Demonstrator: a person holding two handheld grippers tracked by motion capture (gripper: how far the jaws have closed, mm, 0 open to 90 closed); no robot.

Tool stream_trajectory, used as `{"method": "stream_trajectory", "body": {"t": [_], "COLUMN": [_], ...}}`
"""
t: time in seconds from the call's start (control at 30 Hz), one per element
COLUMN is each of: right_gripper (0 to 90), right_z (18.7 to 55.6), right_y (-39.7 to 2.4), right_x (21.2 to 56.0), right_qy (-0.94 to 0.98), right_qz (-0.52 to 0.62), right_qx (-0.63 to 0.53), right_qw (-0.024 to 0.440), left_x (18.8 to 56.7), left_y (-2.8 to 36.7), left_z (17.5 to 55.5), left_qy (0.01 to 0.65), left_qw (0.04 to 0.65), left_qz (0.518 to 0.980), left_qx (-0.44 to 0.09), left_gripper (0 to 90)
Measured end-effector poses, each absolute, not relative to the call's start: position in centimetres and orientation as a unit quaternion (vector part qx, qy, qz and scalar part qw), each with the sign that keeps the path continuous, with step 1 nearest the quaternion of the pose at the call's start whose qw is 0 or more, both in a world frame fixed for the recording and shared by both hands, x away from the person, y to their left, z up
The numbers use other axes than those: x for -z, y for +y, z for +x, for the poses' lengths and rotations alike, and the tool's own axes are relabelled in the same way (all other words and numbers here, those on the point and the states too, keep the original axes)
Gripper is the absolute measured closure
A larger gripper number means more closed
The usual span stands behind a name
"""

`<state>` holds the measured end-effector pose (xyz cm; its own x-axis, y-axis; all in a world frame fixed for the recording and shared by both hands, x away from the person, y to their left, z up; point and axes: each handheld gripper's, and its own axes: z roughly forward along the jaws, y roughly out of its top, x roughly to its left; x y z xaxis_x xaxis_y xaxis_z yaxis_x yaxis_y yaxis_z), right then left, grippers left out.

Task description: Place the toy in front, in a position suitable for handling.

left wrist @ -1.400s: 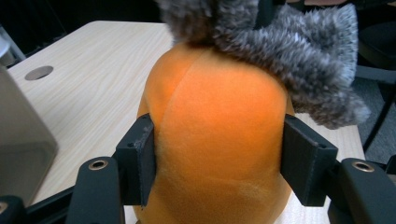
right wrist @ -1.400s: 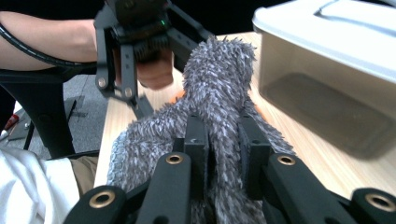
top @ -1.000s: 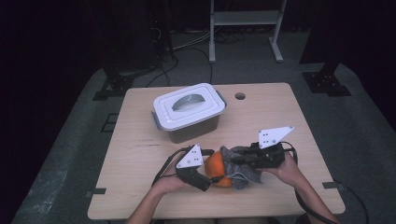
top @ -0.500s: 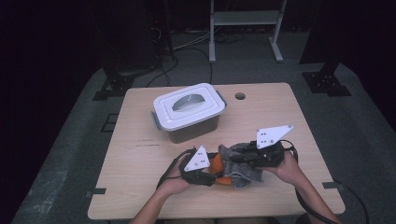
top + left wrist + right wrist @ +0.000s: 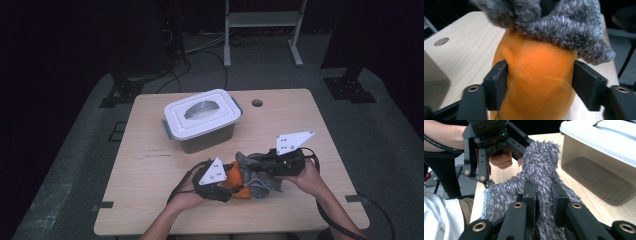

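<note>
A soft orange object (image 5: 236, 177) lies near the table's front edge, half covered by a grey fuzzy cloth (image 5: 257, 176). In the left gripper view, my left gripper (image 5: 540, 75) has a pad pressed on each side of the orange object (image 5: 539, 82). Its jaws have just been opening a little, with that object still between them. The grey fuzzy cloth (image 5: 564, 27) drapes over the orange top. My right gripper (image 5: 259, 164) comes in from the right. It (image 5: 543, 192) is shut on a fold of the grey cloth (image 5: 539, 165).
A clear plastic box with a white handled lid (image 5: 202, 117) stands behind the grippers, its wall close in the right gripper view (image 5: 599, 170). A round hole (image 5: 257, 103) lies in the wooden table (image 5: 310, 125). Metal stands and cables sit on the floor beyond.
My left gripper has shifted slightly right, onto the orange object, and its jaws now sit around it. The right gripper and the grey cloth have stayed put.
</note>
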<state>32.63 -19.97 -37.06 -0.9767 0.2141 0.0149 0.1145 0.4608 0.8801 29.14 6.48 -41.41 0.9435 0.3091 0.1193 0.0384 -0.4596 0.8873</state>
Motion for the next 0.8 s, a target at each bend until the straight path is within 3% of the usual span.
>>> {"method": "stream_trajectory", "body": {"t": [0.2, 0.27, 0.33, 0.4, 0.57, 0.8], "right_gripper": [77.0, 77.0, 77.0, 77.1, 77.0, 77.0], "right_z": [32.3, 32.3, 32.4, 32.6, 33.0, 32.6], "right_y": [-20.2, -20.0, -20.2, -20.9, -22.6, -20.8], "right_x": [37.7, 37.7, 37.7, 37.9, 38.4, 37.4], "right_qy": [0.853, 0.855, 0.857, 0.852, 0.845, 0.847], "right_qz": [0.08, 0.078, 0.08, 0.093, 0.121, 0.094], "right_qx": [-0.514, -0.512, -0.509, -0.515, -0.52, -0.522], "right_qw": [0.027, 0.03, 0.03, 0.033, 0.031, 0.03], "left_x": [42.0, 42.6, 42.7, 42.2, 41.5, 41.6], "left_y": [6.5, 6.3, 6.4, 6.5, 6.5, 5.9], "left_z": [30.0, 29.8, 29.5, 29.5, 29.0, 28.4], "left_qy": [0.105, 0.093, 0.088, 0.092, 0.09, 0.056], "left_qw": [0.525, 0.514, 0.514, 0.512, 0.505, 0.49], "left_qz": [0.838, 0.846, 0.844, 0.843, 0.849, 0.857], "left_qx": [-0.106, -0.108, -0.126, -0.135, -0.13, -0.149], "left_gripper": [10.3, 14.4, 28.2, 34.9, 36.8, 36.2]}}
